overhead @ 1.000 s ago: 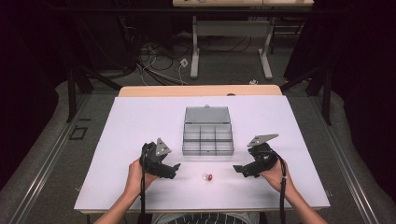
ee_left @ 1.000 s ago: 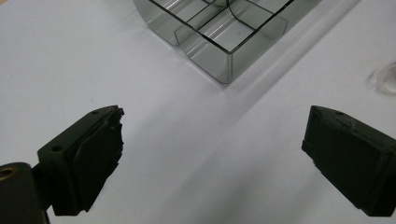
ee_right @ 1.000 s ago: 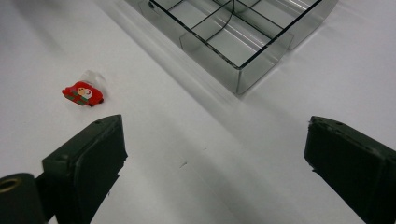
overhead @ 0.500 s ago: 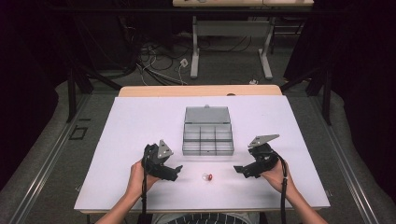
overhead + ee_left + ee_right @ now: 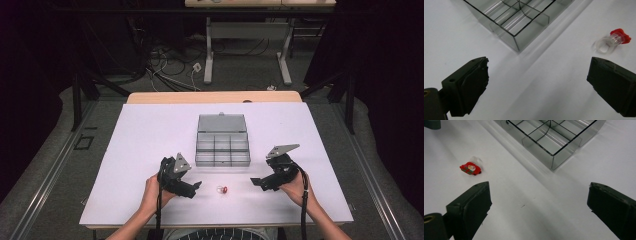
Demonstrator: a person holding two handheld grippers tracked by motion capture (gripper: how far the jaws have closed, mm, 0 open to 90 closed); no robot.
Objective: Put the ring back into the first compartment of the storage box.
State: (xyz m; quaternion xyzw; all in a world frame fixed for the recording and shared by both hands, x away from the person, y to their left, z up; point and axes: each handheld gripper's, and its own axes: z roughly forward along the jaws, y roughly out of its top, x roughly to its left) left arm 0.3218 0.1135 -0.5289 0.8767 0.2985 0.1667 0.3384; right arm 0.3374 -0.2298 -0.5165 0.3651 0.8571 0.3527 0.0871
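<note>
Both grippers sit low near the front edge of the white table [image 5: 140, 145]. The left gripper [image 5: 196, 186] has its jaws spread wide, gripping nothing, and points toward the small clear plastic ring with a red charm [image 5: 222, 189], which lies on the bare tabletop just beyond its tips. The right gripper [image 5: 256, 182] is also released, jaws far apart, facing the same ring from the other side, a little farther off. The ring rests between the two, just in front of the clear grey compartment box [image 5: 222, 145], whose lid stands open toward the back edge.
</note>
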